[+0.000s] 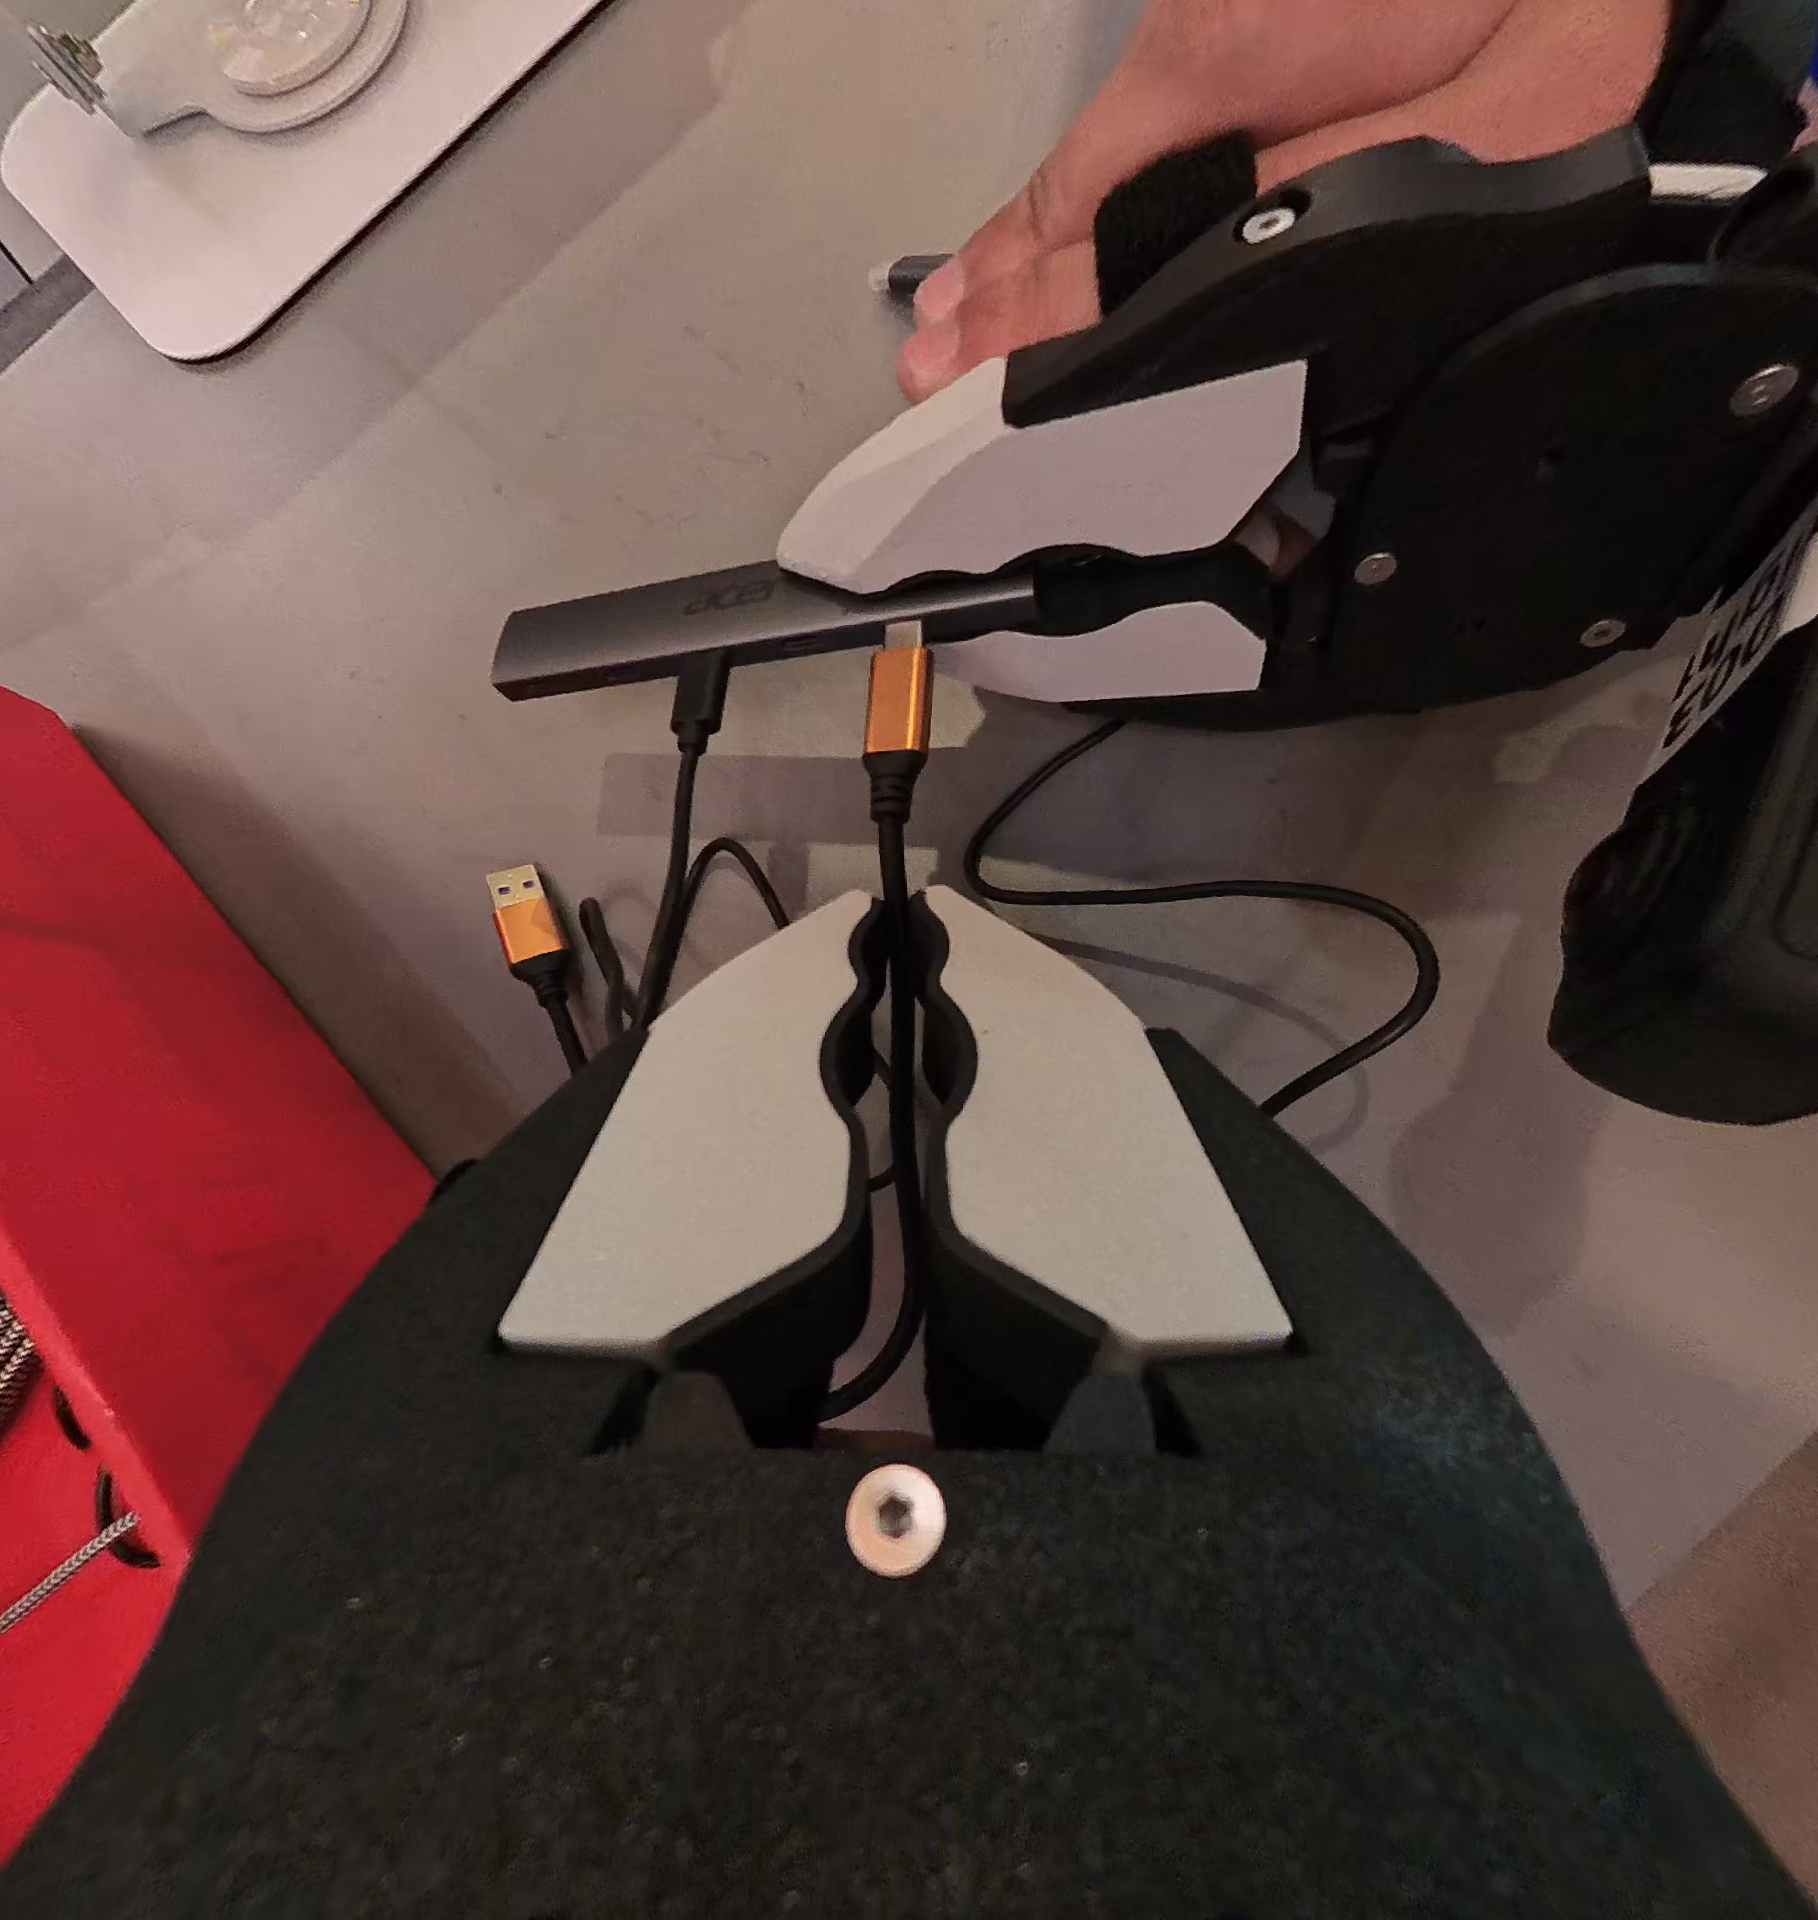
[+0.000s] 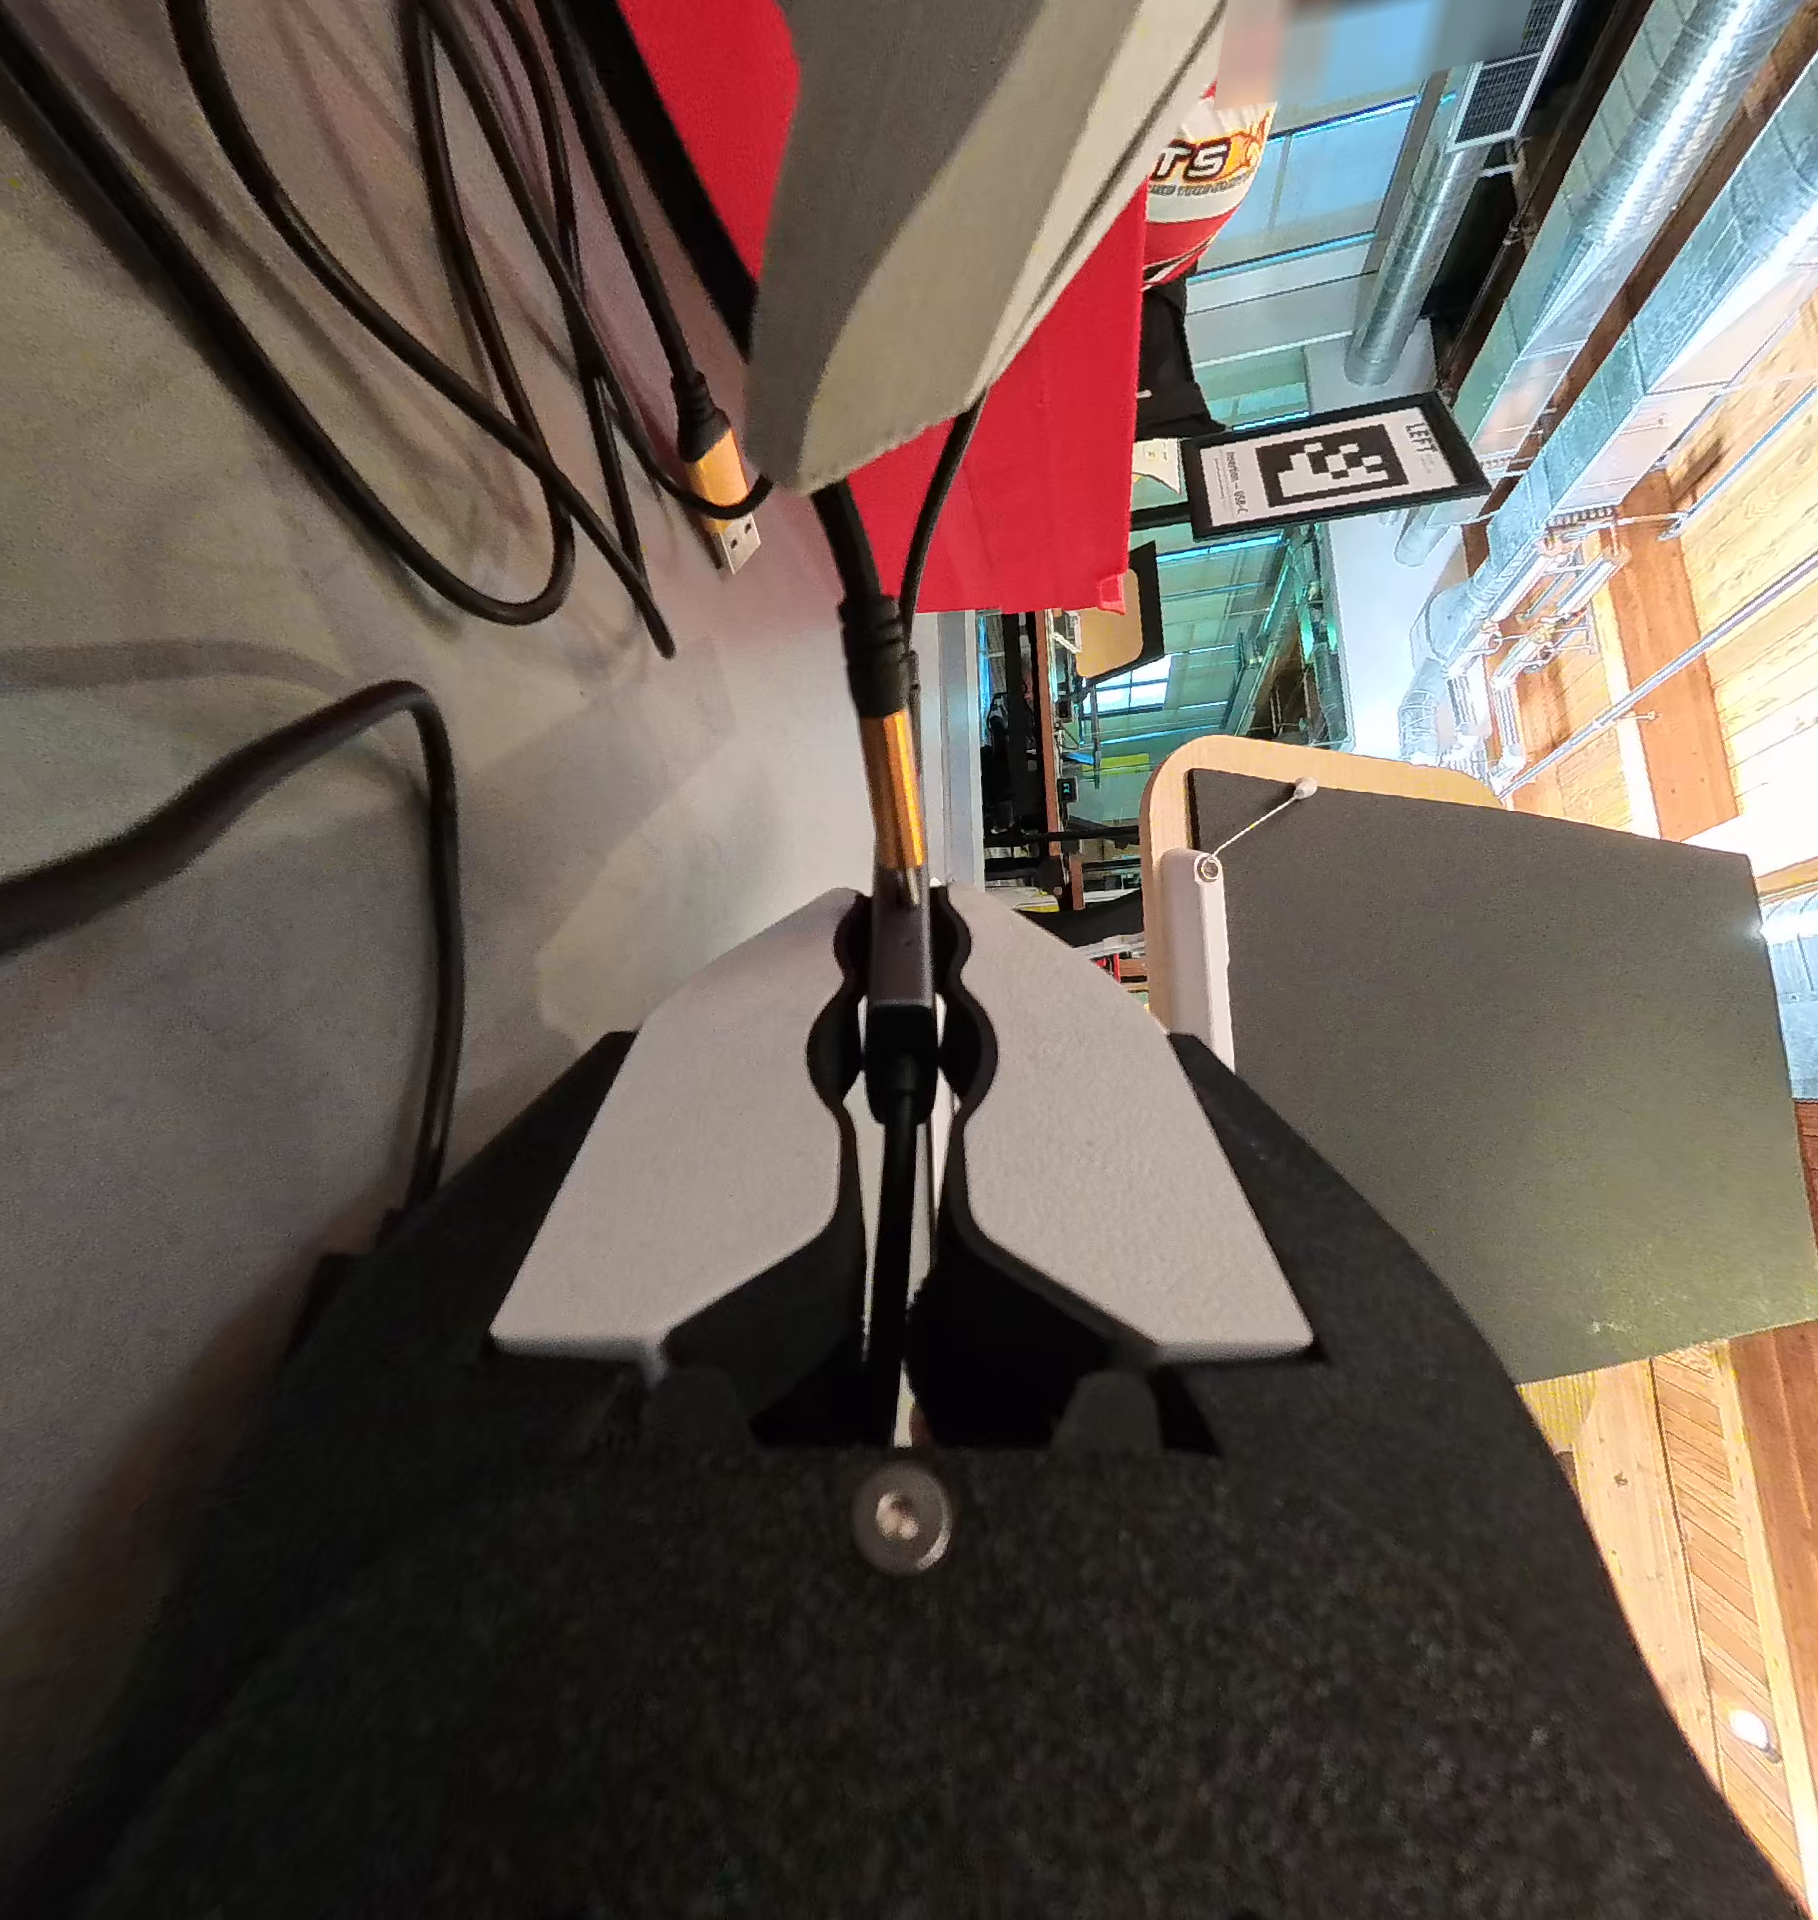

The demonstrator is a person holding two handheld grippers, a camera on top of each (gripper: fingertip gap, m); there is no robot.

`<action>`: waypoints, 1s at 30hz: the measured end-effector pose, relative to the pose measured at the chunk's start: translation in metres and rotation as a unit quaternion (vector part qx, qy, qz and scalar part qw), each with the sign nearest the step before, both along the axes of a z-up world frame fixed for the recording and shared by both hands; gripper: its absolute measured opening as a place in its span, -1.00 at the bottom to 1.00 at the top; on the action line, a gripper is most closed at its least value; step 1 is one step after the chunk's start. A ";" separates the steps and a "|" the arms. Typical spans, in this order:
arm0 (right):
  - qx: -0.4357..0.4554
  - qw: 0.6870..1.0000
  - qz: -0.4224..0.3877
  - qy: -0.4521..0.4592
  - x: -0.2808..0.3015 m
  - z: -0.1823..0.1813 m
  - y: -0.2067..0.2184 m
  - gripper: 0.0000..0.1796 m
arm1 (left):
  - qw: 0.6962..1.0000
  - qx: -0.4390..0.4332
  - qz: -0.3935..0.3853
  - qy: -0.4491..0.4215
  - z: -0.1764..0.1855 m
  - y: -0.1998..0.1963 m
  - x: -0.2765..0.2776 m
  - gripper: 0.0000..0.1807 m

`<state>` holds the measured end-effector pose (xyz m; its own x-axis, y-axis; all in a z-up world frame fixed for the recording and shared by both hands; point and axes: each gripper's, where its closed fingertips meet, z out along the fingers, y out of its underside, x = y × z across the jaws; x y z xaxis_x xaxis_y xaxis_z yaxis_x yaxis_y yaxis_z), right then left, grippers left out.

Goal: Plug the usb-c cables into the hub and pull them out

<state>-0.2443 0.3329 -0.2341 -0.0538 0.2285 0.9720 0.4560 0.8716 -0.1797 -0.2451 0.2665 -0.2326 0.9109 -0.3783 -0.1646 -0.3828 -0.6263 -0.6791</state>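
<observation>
At frame centre the right gripper (image 1: 946, 613) clamps the slim grey hub (image 1: 676, 623) aloft above the desk (image 1: 365, 499). The left gripper (image 1: 889, 925) pinches the orange-collared cable (image 1: 897, 707) below its half-seated plug. That cord is limp; gripping the rigid collar would likely steer better.
</observation>
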 end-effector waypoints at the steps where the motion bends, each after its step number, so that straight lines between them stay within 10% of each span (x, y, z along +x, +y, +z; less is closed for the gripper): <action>1: -0.001 1.000 0.000 0.000 0.000 0.000 0.000 -0.89 | 1.000 0.001 0.002 -0.002 0.000 0.000 0.000 -0.98; 30: 0.020 0.999 0.022 0.016 0.003 0.007 -0.013 -0.90 | 0.988 0.060 -0.025 -0.138 0.004 0.008 0.019 -0.96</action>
<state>-0.2411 0.3199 -0.2271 -0.0324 0.1869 0.9818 0.4123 0.8974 -0.1572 -0.2258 0.2743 -0.2284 0.9078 -0.4174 0.0406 -0.2017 -0.5194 -0.8304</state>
